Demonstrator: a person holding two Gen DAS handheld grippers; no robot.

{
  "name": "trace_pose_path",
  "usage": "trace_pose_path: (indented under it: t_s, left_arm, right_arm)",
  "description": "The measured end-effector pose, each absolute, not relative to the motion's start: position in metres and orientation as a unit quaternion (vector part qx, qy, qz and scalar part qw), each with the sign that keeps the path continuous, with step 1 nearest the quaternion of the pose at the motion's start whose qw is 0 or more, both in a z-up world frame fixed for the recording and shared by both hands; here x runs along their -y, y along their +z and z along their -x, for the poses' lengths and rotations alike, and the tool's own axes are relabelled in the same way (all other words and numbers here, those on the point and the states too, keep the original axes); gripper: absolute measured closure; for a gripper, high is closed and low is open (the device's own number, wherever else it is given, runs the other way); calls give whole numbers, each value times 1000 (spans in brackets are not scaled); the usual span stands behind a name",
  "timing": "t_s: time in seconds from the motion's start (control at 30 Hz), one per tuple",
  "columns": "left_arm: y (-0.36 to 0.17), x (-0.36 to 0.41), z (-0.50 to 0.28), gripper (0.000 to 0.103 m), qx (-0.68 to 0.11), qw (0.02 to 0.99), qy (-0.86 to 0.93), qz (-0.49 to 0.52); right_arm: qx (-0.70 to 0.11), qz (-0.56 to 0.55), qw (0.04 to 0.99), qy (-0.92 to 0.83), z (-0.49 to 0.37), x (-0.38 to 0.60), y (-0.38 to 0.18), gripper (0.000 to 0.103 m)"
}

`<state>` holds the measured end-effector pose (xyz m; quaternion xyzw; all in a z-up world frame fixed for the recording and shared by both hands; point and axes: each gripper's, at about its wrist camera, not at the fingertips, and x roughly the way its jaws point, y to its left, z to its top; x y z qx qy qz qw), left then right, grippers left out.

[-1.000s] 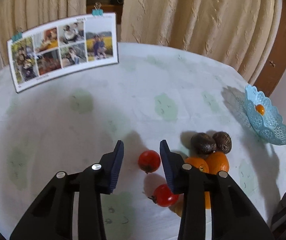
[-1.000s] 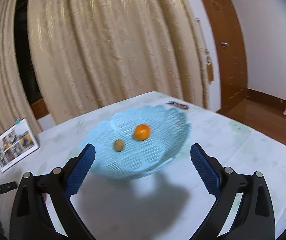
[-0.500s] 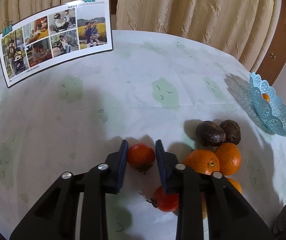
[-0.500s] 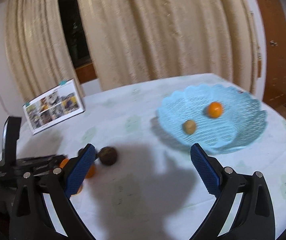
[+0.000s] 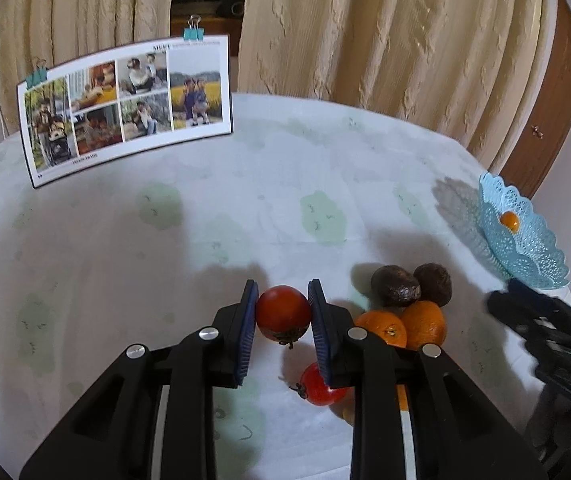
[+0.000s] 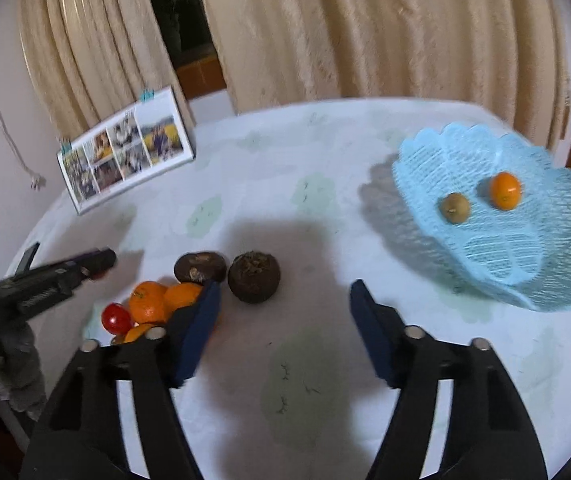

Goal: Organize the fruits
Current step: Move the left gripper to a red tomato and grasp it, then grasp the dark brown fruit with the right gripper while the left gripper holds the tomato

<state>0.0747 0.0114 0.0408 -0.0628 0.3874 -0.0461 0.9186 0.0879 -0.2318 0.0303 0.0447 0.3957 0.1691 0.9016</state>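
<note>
My left gripper [image 5: 281,312] is shut on a red tomato [image 5: 283,312], held just above the table. A second tomato [image 5: 317,386], two oranges [image 5: 403,326] and two dark brown fruits [image 5: 411,286] lie to its right. My right gripper [image 6: 285,320] is open and empty, hovering over the table near the dark brown fruit [image 6: 254,277], with the oranges [image 6: 161,300] and a tomato [image 6: 115,319] to its left. The blue lattice basket [image 6: 525,280] at the right holds a small orange [image 6: 505,191] and a greenish-brown fruit [image 6: 454,208].
A photo card [image 5: 125,108] held by binder clips stands at the back left of the round, white-clothed table [image 5: 245,208]. Beige curtains hang behind. A wooden door [image 5: 545,120] is at the right. The basket [image 5: 525,240] sits near the table's right edge.
My left gripper closed on the tomato and lifted it slightly. My right gripper swung left from the basket toward the fruit pile, still open.
</note>
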Motion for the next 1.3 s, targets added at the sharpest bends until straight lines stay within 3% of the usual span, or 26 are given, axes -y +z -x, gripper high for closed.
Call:
trace_pose_path:
  t_s: [0.23, 0.47, 0.63, 1.3]
  left_arm:
    - [48, -12, -70, 77, -377, 923, -50, 65]
    - [49, -11, -67, 77, -375, 923, -52, 65]
    - [47, -11, -68, 77, -377, 923, -51, 65]
    - [52, 0, -68, 77, -374, 925, -47, 53]
  right_arm:
    - [-448, -9, 871, 202, -119, 209, 6, 42]
    - [-450, 11, 870, 201, -135, 195, 5, 45]
    - [-455, 2, 866, 210, -137, 193, 4, 62]
    - [-334, -85, 932, 110, -97, 289, 67, 62]
